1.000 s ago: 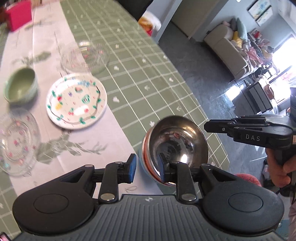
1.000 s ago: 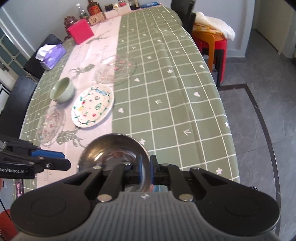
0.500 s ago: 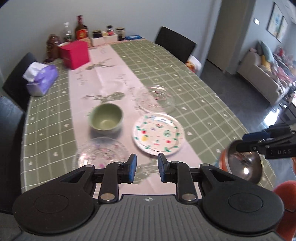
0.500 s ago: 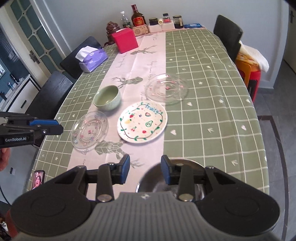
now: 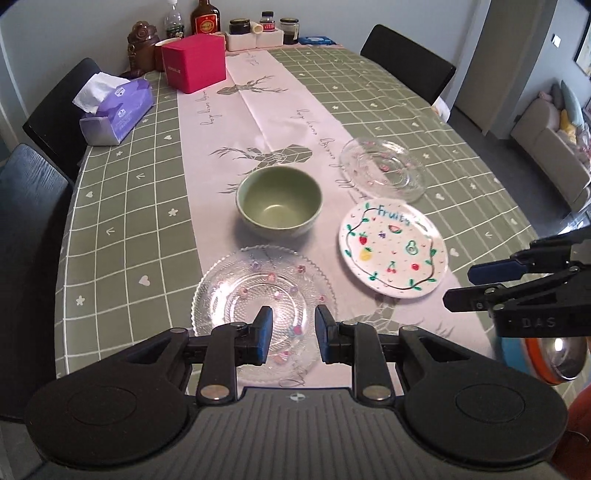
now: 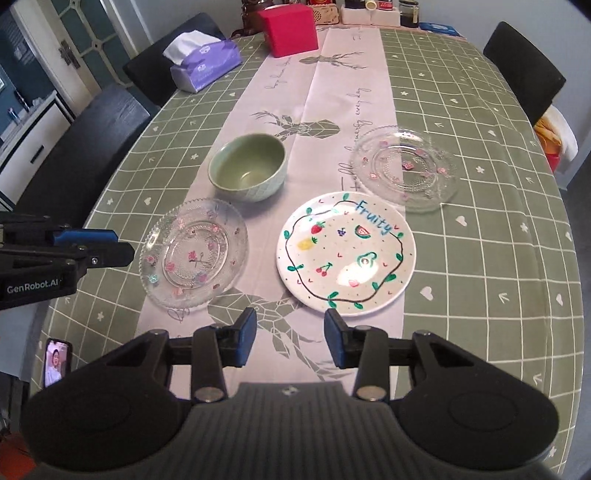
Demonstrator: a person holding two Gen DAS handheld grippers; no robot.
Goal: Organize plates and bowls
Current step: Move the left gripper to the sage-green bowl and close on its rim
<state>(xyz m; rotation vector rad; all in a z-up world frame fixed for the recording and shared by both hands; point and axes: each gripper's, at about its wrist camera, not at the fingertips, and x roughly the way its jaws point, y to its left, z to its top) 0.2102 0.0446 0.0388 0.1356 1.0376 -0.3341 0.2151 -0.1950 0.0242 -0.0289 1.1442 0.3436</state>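
The steel bowl point(image 5: 561, 354) has been released at the table's near right edge, both tongs point(image 5: 291, 334) point(image 6: 290, 341) now held empty and partly open before 3 plates.

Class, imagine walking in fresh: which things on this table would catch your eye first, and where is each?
The white plate painted with fruits stands out, on the edge of the pale runner. To its left lies a clear glass plate, with a green bowl behind it and a second glass plate behind the painted plate. A bright pink box sits at the far end.
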